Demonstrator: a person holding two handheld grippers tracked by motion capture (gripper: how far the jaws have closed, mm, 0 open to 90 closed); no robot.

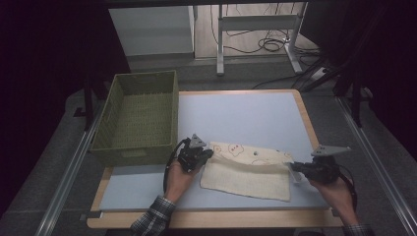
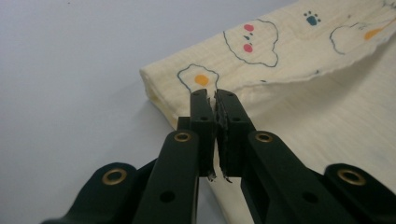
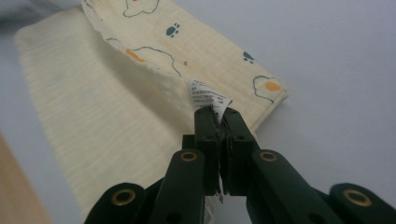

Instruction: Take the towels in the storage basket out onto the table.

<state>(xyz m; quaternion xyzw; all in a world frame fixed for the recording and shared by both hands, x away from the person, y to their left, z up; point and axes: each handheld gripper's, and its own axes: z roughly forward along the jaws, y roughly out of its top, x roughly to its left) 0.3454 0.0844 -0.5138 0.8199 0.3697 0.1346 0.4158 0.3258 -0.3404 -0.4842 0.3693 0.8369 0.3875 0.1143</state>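
A cream-coloured, folded rectangular cloth printed with cloud, egg and paw figures point(image 1: 246, 169) lies on the pale blue table mat point(image 1: 246, 118), toward the edge nearest the person, and serves as the landmark here. At the cloth's left end the left gripper point(image 1: 203, 158) has its black jaws pressed together on the upper layer of fabric, beside the fried-egg print seen in the left gripper view point(image 2: 215, 105). At the cloth's right end the right gripper point(image 1: 295, 169) is likewise clamped on the fabric edge, where a small white printed care label point(image 3: 208, 97) sticks up just above its jaws point(image 3: 219, 116). The upper layer is folded over along the far side of the cloth. Left of and beyond the cloth, near the left gripper, stands an olive-green woven rectangular basket point(image 1: 120, 150), its near wall close to that hand. Well beyond the cloth, grey metal table legs and black cables point(image 1: 265, 44) sit on the floor.
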